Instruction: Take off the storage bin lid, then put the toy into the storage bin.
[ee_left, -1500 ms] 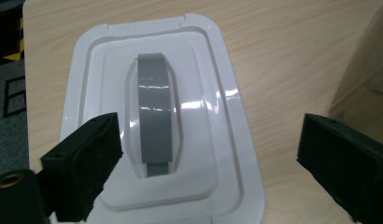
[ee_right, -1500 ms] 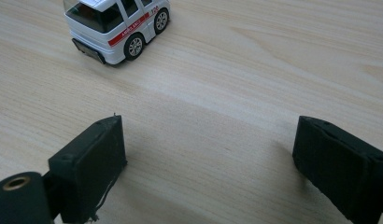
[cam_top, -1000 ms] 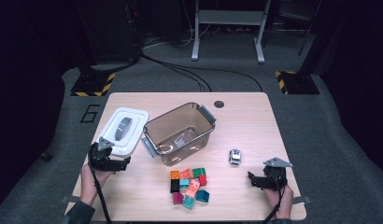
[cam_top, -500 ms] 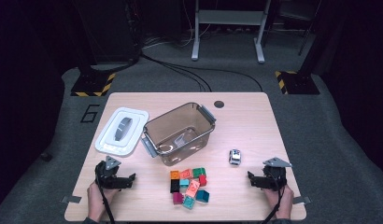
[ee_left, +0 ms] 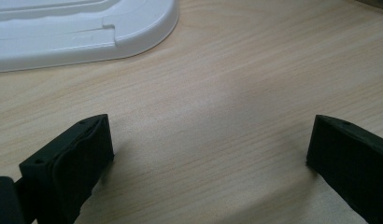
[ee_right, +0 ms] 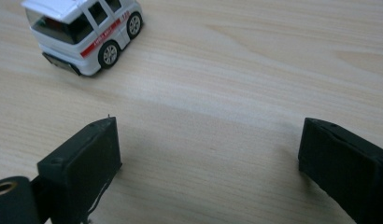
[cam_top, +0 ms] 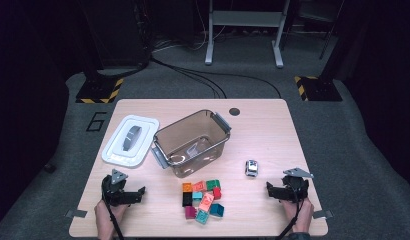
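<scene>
**Inspector A:** We take the clear tub (cam_top: 192, 142) as our landmark. Since a second ago the left gripper (cam_top: 135, 192) has come away from the white lid (cam_top: 129, 141) on the tub's left and settled low, nearer the person than the tub. Half a second back it was already about there.

**Inspector B:** Agreed. In the left gripper view its jaws stand wide with bare table (ee_left: 217, 93) between them, and the lid's rounded corner (ee_left: 82, 28) lies just beyond. Nothing is held.

**Inspector A:** The right gripper (cam_top: 271, 189) has kept its place, on the near right of the tub. Its jaws have just been opening and now stand wide. The right gripper view shows only wood between them.

**Inspector B:** The toy car (ee_right: 82, 35) sits ahead and to the left of those jaws, apart from them. From above, the car (cam_top: 251, 168) stands to the right of the tub, between the tub and the right gripper.

**Inspector A:** The coloured blocks (cam_top: 201, 198) lie in a cluster just in front of the tub, between the two grippers. The tub looks empty of toys.

**Inspector B:** Our judgement: the lid is off and set aside, both grippers are free, and loading has not begun. The car looks the likelier first pick for the right gripper.
</scene>
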